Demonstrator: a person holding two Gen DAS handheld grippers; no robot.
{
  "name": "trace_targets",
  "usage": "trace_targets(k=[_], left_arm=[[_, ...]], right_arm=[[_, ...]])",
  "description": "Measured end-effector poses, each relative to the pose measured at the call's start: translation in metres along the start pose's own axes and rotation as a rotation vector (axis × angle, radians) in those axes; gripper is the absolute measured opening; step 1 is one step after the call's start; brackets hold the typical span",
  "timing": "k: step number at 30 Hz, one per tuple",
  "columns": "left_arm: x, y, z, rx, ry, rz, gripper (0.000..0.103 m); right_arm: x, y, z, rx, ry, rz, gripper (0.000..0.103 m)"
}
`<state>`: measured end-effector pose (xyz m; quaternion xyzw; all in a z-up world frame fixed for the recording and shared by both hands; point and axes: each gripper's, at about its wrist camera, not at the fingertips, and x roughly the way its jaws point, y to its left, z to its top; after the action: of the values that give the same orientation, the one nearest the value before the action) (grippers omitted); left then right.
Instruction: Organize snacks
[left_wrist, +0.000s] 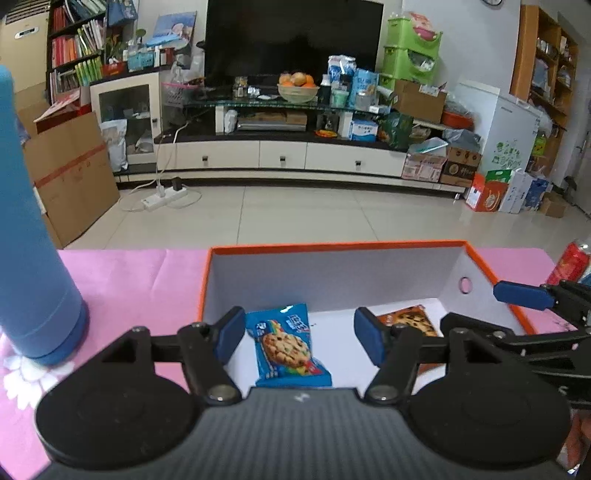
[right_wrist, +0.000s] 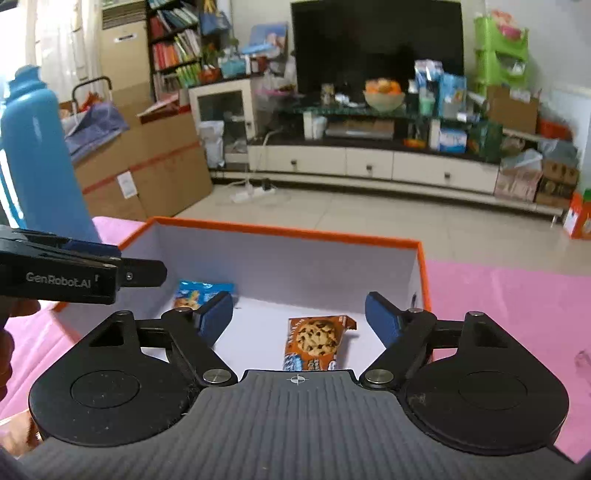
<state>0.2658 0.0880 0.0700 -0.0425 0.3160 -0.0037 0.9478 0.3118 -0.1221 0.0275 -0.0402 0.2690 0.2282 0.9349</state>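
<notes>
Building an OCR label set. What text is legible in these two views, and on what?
"GenRobot.AI": white print on the side of the left tongs, in the right wrist view.
Blue cookie packet in the orange box: print too blurred to read.
Brown cookie packet: lettering too blurred to read.
Red can: no readable text.
Cartons, books and packages in the background: too small to read.
</notes>
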Motion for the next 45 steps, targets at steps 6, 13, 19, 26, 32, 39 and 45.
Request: trace_targets(k=[6,13,19,26,32,39,45], left_arm=[[-0.062,-0.013,-0.029,0.024,-0.019,-0.009,0.07],[-0.136,-0.017,-0.133,-0.015,0.085,0.025,0.073],[-0.17,-0.018,-0.208,-0.074,0.223,0.052,0.073],[-0.164,-0.002,-0.189,-0.047,0.148,0.199,0.079],[-0.124,0.009,-0.159,0.103,0.155,0.158,0.091],[-0.077,0.016,-0.166,0.319,0.272,0.095,0.086],[-0.094,0.051,-0.172,0.127,0.248,0.164,0.075]], right_arm=[[-0.072,0.002,-0.021,0.02,-0.031,-0.001,0.08],[-0.153,-0.018,-0.111,0.22,-0.008,-0.052,0.087],[-0.176,-0.038,-0.17,0.404,0.069,-0.049,0.087],[-0.188,-0.041,-0.172,0.408,0.002,-0.041,0.092],[-0.185,-0.04,-0.169,0.403,0.013,-0.035,0.092],[-0.178,-0.048,-0.174,0.419,0.04,-0.062,0.092],[-0.175,-0.054,-0.18,0.433,0.071,-0.097,0.092]])
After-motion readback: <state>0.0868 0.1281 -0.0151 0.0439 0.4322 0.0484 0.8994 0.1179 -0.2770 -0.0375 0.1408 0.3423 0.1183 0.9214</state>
